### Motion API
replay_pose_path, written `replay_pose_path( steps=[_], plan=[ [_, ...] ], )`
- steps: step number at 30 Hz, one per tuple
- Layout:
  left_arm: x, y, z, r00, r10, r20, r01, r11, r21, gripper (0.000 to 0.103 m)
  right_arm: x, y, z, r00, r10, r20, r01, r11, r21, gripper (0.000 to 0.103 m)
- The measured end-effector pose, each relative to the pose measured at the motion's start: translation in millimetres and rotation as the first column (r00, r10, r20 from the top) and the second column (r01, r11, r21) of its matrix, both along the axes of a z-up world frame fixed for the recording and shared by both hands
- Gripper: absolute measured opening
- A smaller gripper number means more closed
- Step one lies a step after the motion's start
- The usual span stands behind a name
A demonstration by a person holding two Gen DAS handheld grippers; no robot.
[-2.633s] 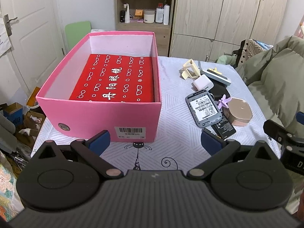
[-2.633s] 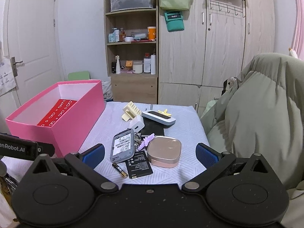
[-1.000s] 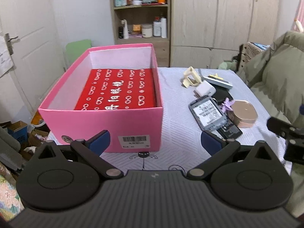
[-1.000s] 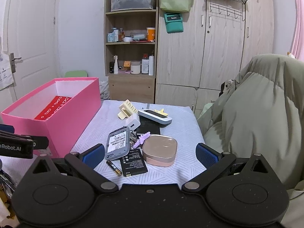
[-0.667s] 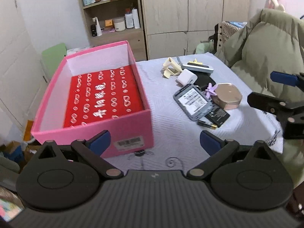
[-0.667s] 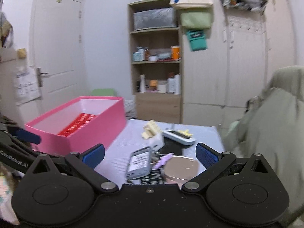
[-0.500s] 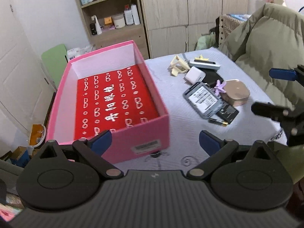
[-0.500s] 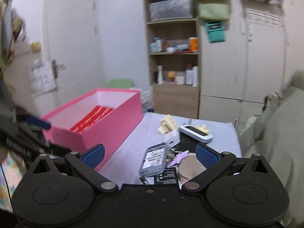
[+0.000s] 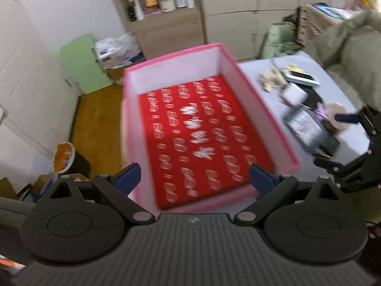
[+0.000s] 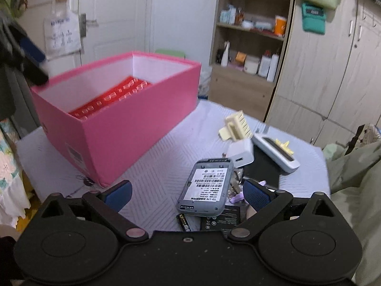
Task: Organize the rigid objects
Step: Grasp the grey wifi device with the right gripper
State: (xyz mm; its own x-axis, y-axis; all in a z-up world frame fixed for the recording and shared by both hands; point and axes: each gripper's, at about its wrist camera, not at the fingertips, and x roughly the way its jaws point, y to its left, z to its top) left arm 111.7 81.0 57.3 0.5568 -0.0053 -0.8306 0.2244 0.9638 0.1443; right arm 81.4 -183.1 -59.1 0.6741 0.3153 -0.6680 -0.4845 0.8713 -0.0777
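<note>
The left tool (image 9: 194, 176) is being held open above the pink box (image 9: 259, 109); the right tool (image 10: 187, 193), open, is being held over a grey device (image 10: 206, 186).

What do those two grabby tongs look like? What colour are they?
Both tongs, left and right, look alike: black plastic, with two angled black arms ending in blue fingertips. Each arm turns on a small silver pin beside a big round black disc. The left body has a ribbed grey-black top; the right body is smooth black with one small screw. No cables or sleeves show.
</note>
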Motion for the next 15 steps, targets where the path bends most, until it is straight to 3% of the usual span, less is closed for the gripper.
replay_pose_path(
  steps=[4, 13, 15],
  plan=[
    [28, 32, -10, 0.998, 0.069, -0.012, -0.068, 0.997, 0.022, 0.097, 22, 5, -16, 0.997, -0.039, -0.061, 0.037, 0.999, -0.032, 0.096],
    [83, 86, -49, 0.991, 0.108, -0.077, -0.108, 0.994, 0.005, 0.087, 51, 28, -31, 0.988, -0.108, -0.113, 0.091, 0.985, -0.147, 0.091],
    [93, 91, -60, 0.989, 0.103, -0.11, -0.104, 0.995, -0.001, 0.077, 55, 31, -32, 0.986, -0.123, -0.111, 0.105, 0.982, -0.156, 0.091]
  ],
)
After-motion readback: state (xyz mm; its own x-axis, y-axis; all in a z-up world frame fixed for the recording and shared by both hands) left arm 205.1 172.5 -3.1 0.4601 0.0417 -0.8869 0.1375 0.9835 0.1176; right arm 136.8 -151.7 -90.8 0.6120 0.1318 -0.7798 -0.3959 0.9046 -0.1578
